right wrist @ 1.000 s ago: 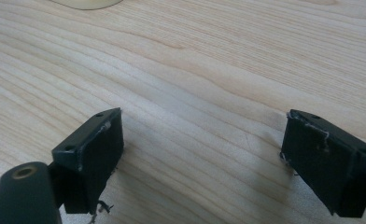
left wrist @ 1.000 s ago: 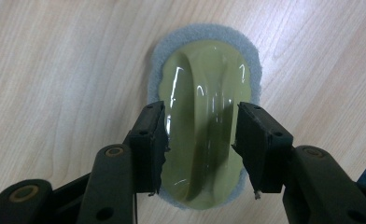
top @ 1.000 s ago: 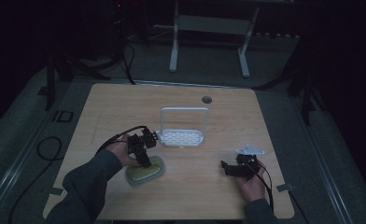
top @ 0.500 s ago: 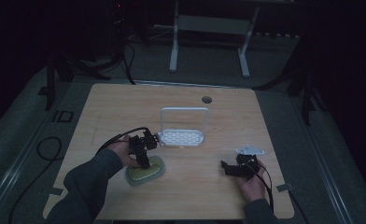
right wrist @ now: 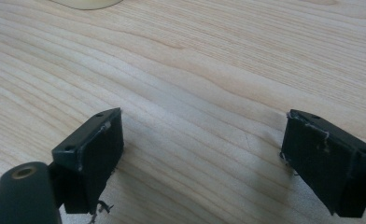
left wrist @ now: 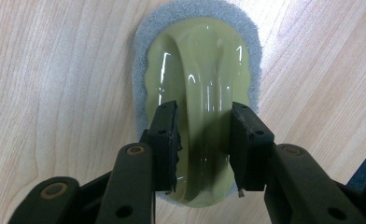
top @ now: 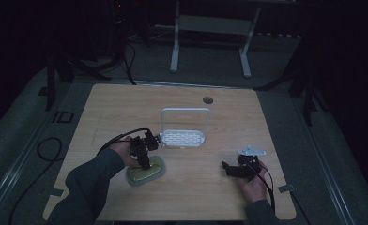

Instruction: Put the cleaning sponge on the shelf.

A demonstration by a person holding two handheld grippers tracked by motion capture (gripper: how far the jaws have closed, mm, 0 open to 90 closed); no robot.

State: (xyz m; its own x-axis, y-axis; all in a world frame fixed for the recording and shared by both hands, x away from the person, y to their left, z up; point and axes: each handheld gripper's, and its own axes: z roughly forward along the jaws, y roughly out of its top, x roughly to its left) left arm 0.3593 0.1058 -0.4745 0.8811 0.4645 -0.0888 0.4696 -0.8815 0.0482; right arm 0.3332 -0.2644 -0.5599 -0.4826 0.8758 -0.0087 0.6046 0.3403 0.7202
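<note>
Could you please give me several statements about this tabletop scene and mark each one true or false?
1. The left gripper has its jaws on either side of the raised handle of the green scrubber. True; they have just been closing on it.
2. The scrubber sits inside the white rack. False: it lies on the wooden table, in front of the rack and apart from it.
3. The right gripper holds a sponge. False: its jaws stand wide apart over bare wood.
4. The scrubber has a grey pad under its glossy green top. True.
</note>
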